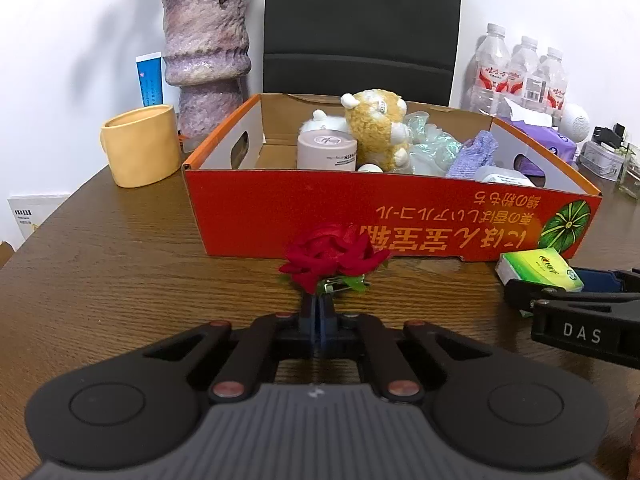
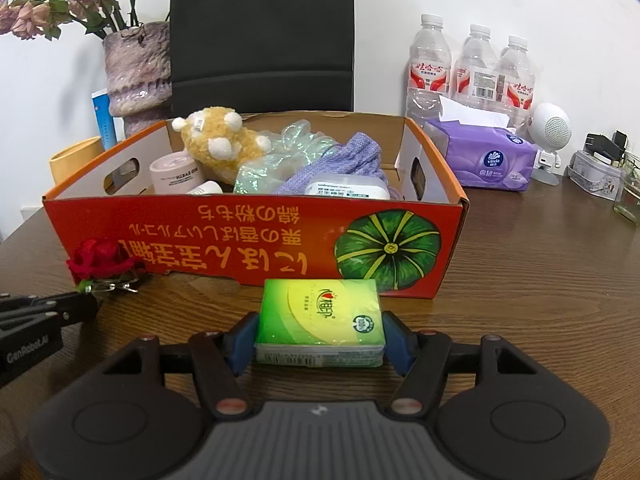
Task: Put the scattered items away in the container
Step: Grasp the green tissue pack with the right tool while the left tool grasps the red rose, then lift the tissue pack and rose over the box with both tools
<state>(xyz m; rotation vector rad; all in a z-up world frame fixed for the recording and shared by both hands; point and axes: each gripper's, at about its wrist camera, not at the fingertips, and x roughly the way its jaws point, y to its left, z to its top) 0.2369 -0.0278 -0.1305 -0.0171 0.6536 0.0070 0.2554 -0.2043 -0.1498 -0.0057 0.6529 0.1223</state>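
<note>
Left wrist view shows the red cardboard box point(image 1: 360, 216) across the middle of the frame, already holding a good share of the clutter: a tan plush toy point(image 1: 376, 128), a pale round jar point(image 1: 326, 150), a shimmery green wrap point(image 1: 434, 146), a lilac knit cloth point(image 1: 474, 154) and a white case point(image 1: 500, 178). Two items are left on the wooden worktop point(image 1: 120, 280), both just in front of the box's near wall. The red rose point(image 1: 332, 254) lies at the frame's centre, and the left claw point(image 1: 318, 304) is clenched tight at its green base, the blue pads pressed together on what looks like the stem. In the right wrist view, the green tissue pack point(image 2: 320, 320) sits in the lower middle, still resting on the worktop, with the right claw point(image 2: 320, 338) grasping it, a blue pad against each side. Judging by this, the sorting is nearly finished: both remaining pieces are gripped but not yet lifted over the wall and dropped inside.
</note>
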